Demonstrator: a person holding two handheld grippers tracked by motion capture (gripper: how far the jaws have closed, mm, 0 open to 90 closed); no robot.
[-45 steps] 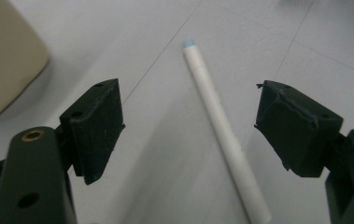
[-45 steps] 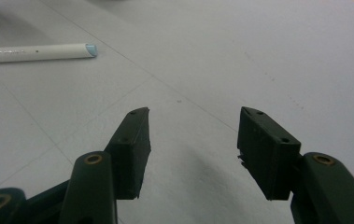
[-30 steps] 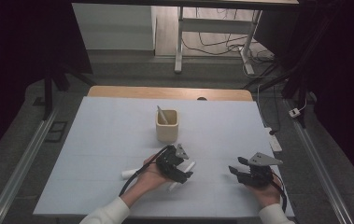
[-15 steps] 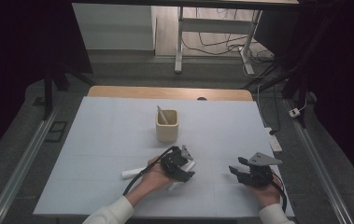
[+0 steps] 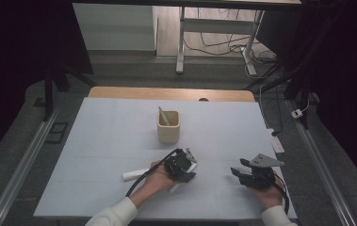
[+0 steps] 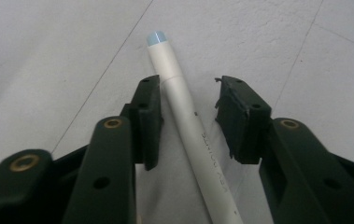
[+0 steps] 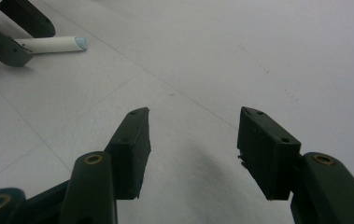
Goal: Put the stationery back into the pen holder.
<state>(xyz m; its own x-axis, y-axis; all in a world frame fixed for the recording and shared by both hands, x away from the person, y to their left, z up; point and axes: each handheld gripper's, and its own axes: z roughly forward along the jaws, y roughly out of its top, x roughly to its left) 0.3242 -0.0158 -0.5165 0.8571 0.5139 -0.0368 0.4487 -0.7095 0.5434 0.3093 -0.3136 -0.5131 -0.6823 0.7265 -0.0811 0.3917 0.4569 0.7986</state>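
A white marker [image 6: 184, 116] with a pale blue tip lies flat on the white table [image 5: 110, 141], between the jaws of my left gripper [image 6: 187, 93]. The jaws have just been closing around it. The left pad sits against the marker's side and the right pad still stands a gap away. In the high view the left gripper [image 5: 183, 165] points down at the marker [image 5: 193, 167] near the table's front middle. My right gripper [image 5: 237, 172] rests to the right, open and with nothing in it [image 7: 191, 135]; its view shows the marker's tip [image 7: 53, 44] at far left.
A beige cup [image 5: 168, 127] holding a pale stick [image 5: 163, 115] stands behind the left gripper at mid-table. A second white cylinder [image 5: 135, 174] lies left of the left hand. A wooden edge [image 5: 166, 92] runs along the back of the table.
The left gripper's jaws have drawn closer together over the marker, and the hand has barely shifted. The right gripper has stayed where it was.
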